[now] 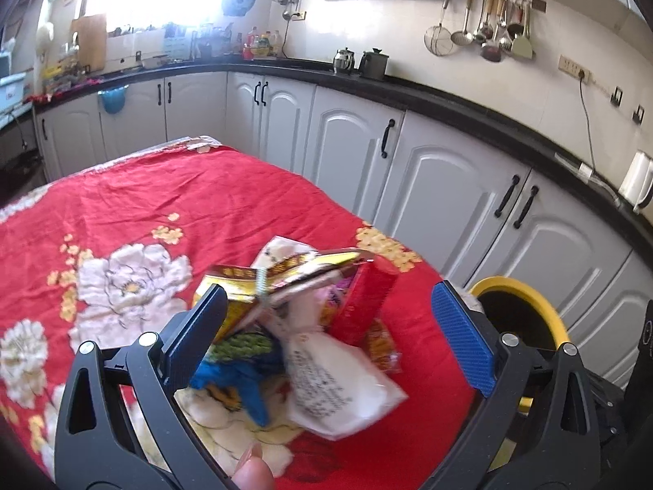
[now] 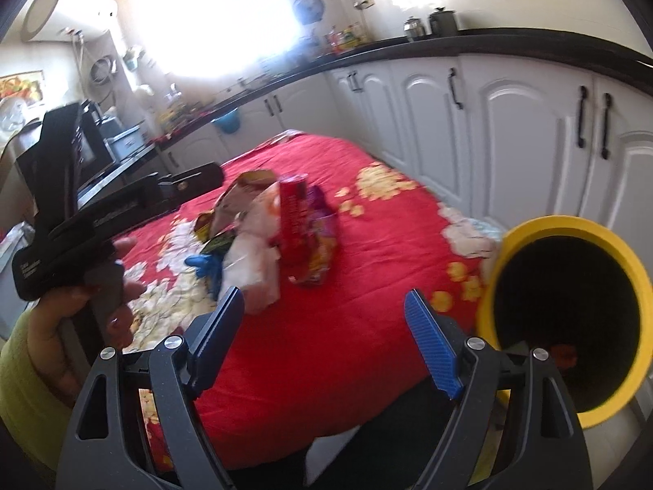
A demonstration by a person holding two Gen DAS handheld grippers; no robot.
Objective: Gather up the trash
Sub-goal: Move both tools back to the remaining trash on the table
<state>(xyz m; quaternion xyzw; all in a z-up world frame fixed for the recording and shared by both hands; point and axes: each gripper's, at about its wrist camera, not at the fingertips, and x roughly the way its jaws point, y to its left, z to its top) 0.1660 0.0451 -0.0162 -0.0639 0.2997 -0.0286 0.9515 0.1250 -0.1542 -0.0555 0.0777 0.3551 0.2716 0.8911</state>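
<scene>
A pile of trash [image 1: 302,318] lies on the red flowered tablecloth [image 1: 134,200]: a gold wrapper [image 1: 240,286], a red box [image 1: 359,306], a white printed bag [image 1: 338,392] and a blue glove [image 1: 240,384]. My left gripper [image 1: 330,326] is open, its blue pads wide on either side of the pile and not pressing it. My right gripper [image 2: 324,306] is open and empty, over bare cloth short of the pile [image 2: 281,224]. A yellow-rimmed black bin [image 2: 571,306] stands past the table's right edge, also seen as the bin [image 1: 526,302].
White cabinets [image 1: 428,188] under a black counter run close behind the table and bin. Something orange-red lies in the bin's bottom [image 2: 565,353]. A hand [image 2: 122,286] in a green sleeve holds the other gripper at the left. Bare cloth [image 2: 367,212] spreads between pile and bin.
</scene>
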